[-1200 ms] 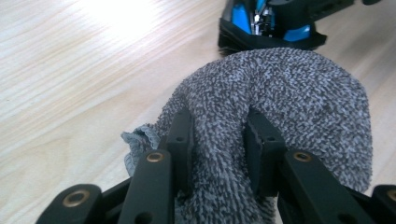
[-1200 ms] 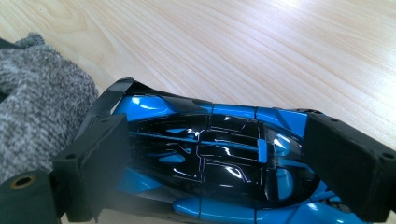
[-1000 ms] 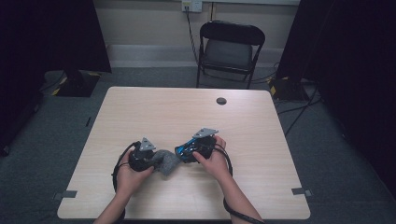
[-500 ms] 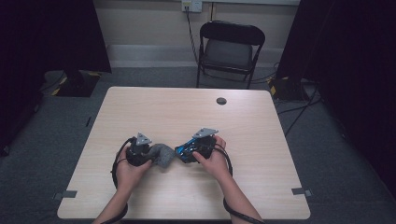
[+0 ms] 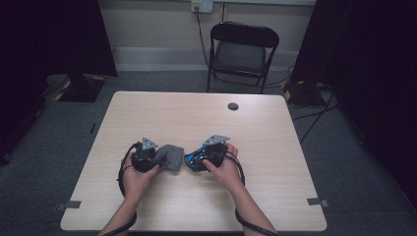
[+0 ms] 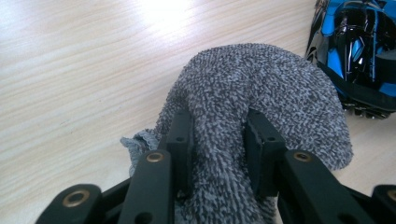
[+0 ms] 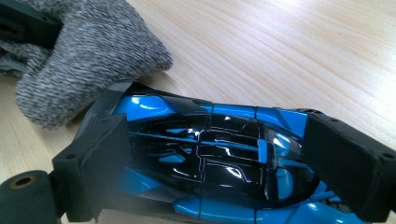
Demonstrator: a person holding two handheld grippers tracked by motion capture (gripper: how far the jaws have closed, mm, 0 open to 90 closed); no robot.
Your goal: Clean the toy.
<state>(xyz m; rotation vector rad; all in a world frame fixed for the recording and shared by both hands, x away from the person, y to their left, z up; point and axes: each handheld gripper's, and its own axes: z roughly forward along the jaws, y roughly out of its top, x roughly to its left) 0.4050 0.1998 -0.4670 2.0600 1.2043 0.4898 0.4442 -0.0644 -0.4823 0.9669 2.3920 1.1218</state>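
Pinching a bunched grey terry-knit cloth (image 6: 261, 98) between the narrowed jaws of the left gripper (image 6: 218, 135), pads pressing into the fabric from both sides. Resting with that cloth on the pale wooden table (image 5: 206, 123), toward the near edge and left of the middle. Lying just beside the cloth's right end, nose nearly touching it: a glossy blue and black toy sports car (image 7: 210, 154). Clamping that car lengthwise, front and rear, in the wider-set jaws of the right gripper (image 7: 224, 163), near the middle of the near half. Sitting well apart by the far edge: a small dark round disc (image 5: 233, 106).
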